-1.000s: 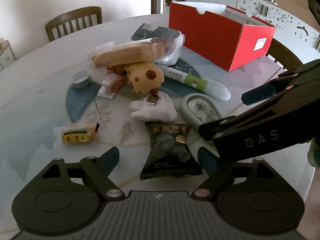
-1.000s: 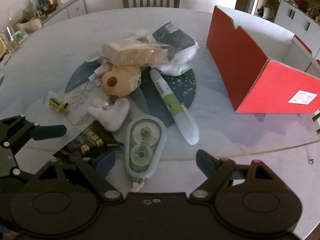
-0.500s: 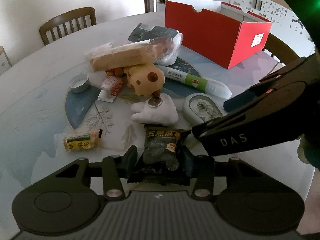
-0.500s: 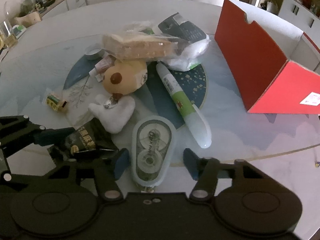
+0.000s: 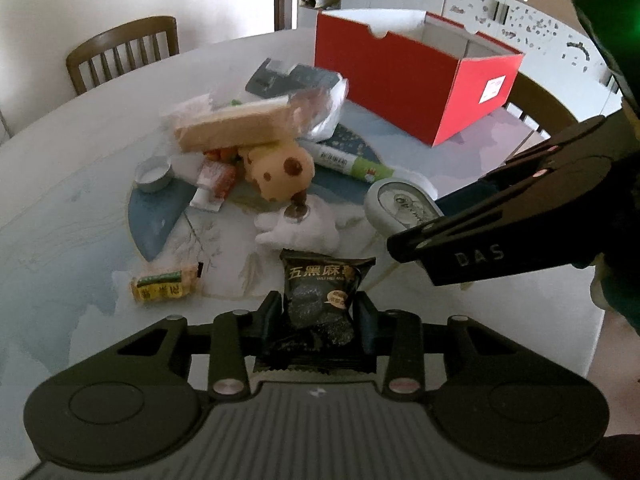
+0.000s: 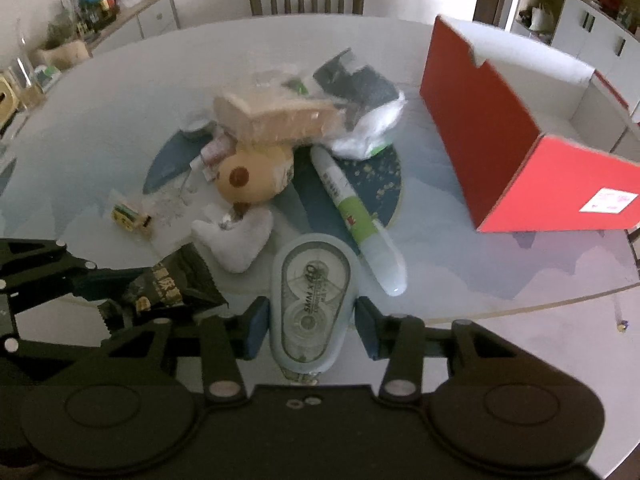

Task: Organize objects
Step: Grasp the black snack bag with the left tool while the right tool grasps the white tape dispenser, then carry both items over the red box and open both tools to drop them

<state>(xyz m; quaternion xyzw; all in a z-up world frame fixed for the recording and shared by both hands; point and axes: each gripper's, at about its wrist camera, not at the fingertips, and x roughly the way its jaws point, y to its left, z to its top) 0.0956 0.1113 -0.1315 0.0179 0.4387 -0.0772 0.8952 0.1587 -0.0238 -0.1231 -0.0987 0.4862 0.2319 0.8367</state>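
Observation:
My left gripper [image 5: 318, 322] is shut on a black snack packet [image 5: 320, 300], lifted a little off the table; the packet also shows in the right wrist view [image 6: 168, 286]. My right gripper [image 6: 312, 326] is shut on a grey-blue correction tape dispenser [image 6: 310, 304], which also shows in the left wrist view [image 5: 402, 206]. A pile lies mid-table: a bagged bread loaf [image 5: 240, 126], a yellow plush [image 5: 280, 172], a white plush [image 5: 298, 230], a green-white tube [image 6: 356, 216]. An open red box [image 5: 400, 76] stands at the back right.
A small yellow snack pack [image 5: 166, 286], a tealight tin [image 5: 154, 174] and a red-white sachet [image 5: 214, 178] lie left of the pile. A dark pouch [image 6: 356, 80] lies behind the bread. Wooden chairs [image 5: 124, 52] stand around the round table [image 5: 60, 200].
Both grippers were open a second ago. The left closed on the black snack packet and the right closed on the correction tape; both have since risen slightly.

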